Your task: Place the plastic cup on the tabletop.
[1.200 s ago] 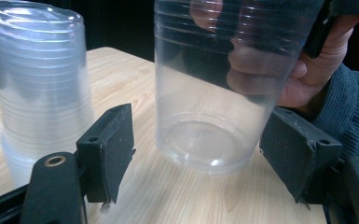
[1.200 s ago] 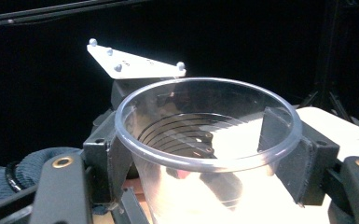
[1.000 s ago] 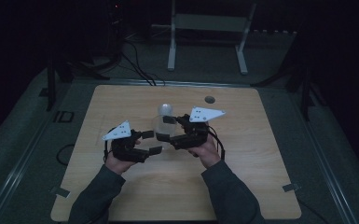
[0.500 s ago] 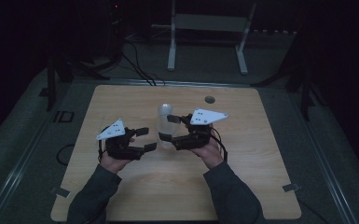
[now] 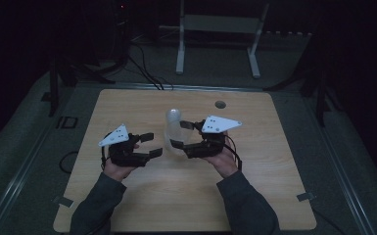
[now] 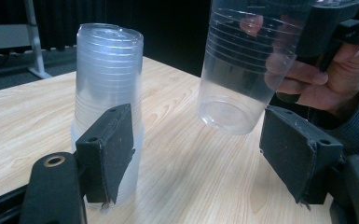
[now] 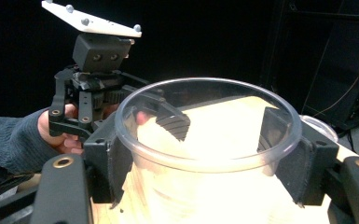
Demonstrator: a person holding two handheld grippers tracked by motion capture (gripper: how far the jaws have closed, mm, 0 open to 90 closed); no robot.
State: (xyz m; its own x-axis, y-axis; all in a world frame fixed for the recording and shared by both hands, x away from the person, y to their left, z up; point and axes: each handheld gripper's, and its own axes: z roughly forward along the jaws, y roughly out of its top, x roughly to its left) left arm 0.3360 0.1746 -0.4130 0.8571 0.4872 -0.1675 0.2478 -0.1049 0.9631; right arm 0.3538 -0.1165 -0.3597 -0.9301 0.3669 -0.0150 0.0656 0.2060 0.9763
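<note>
lifting a single clear cup (image 6: 242,70) off the table, the right gripper (image 5: 188,138) clamps it; left gripper (image 5: 149,146) gapes empty beside the cup stack (image 6: 108,107) (apparently upside down), next set it down

High view: fixed above the person's side, facing forward and down over the whole table (image 5: 127,196), far off. Left gripper view: low and close, facing a cup stack (image 6: 108,93) and the held cup (image 6: 242,70). Right gripper view: close over that cup's rim (image 7: 205,126), facing the left gripper (image 7: 102,107). All 3 views share the table centre.
</note>
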